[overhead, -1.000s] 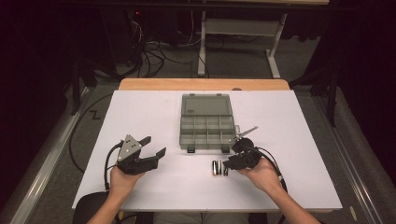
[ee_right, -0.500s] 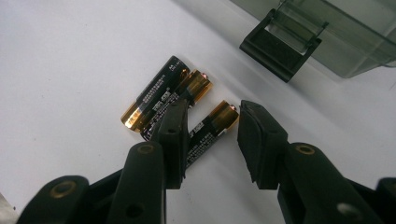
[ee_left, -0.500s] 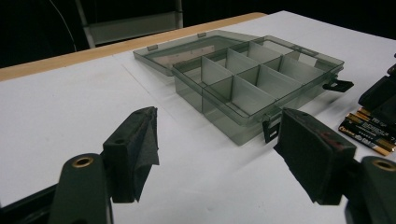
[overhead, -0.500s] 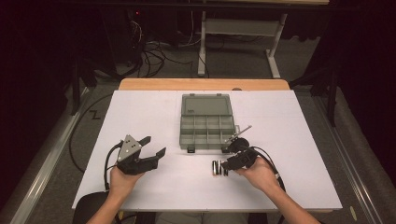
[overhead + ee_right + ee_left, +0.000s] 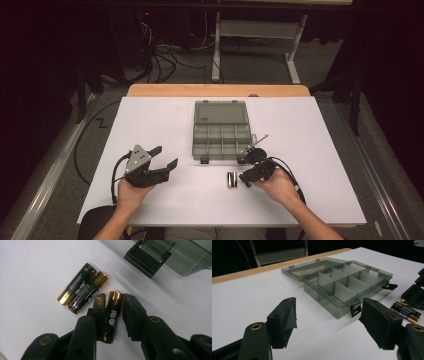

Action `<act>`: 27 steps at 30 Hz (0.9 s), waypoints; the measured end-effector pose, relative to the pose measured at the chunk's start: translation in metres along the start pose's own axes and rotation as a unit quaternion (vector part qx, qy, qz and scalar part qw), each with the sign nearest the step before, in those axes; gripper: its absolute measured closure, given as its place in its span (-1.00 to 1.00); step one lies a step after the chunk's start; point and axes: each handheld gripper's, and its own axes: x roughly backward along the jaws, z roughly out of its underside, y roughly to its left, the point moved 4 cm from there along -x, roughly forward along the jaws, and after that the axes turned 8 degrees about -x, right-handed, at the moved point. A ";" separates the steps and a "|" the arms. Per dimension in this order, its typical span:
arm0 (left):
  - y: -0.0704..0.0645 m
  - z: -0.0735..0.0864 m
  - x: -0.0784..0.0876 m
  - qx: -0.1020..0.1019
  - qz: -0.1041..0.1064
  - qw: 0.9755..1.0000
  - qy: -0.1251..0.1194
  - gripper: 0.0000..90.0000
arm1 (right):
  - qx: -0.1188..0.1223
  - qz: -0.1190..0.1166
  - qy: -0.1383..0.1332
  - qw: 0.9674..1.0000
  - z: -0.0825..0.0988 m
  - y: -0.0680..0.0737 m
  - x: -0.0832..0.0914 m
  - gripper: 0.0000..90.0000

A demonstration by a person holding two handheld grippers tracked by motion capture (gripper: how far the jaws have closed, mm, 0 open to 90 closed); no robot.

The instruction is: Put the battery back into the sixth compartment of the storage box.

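Near the front edge of the tabletop [image 5: 150, 125], a bit right of centre, we've got three black-and-gold batteries. One battery [image 5: 112, 315] sits between the jaws of the right gripper [image 5: 113, 303], which look closed onto its sides, though we can't tell if it's off the surface yet. The other two batteries [image 5: 82, 290] lie touching each other just beside it, on the side away from the box.

Just behind them, toward the middle of the tabletop, is the smoky-clear compartment box [image 5: 347, 282], lid [image 5: 220, 112] flipped flat open toward the far edge, all the cells looking empty. One of its black latches [image 5: 147, 258] is right by the batteries.

Our guess is the held battery goes into one of those cells. To do it well we'd keep the grip centred along the battery's length so it doesn't pivot, lift straight up so it doesn't nudge the two neighbours and send them rolling, then clear the box's front wall and latch before lowering into a near cell.

Over by the front left corner, the left gripper [image 5: 162, 157] hangs idle, jaws wide apart and holding nothing.
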 end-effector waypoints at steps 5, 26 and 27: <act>0.000 0.000 0.000 -0.002 -0.001 1.000 0.001 -0.35 | 0.009 0.004 0.006 1.000 0.001 0.000 -0.001 0.73; 0.001 0.001 -0.001 -0.001 -0.006 1.000 0.004 -0.35 | 0.065 0.015 -0.032 0.997 0.000 -0.001 0.010 0.76; 0.001 0.001 -0.001 -0.001 -0.006 1.000 0.004 -0.35 | 0.066 0.012 -0.035 0.997 -0.001 -0.001 0.011 0.76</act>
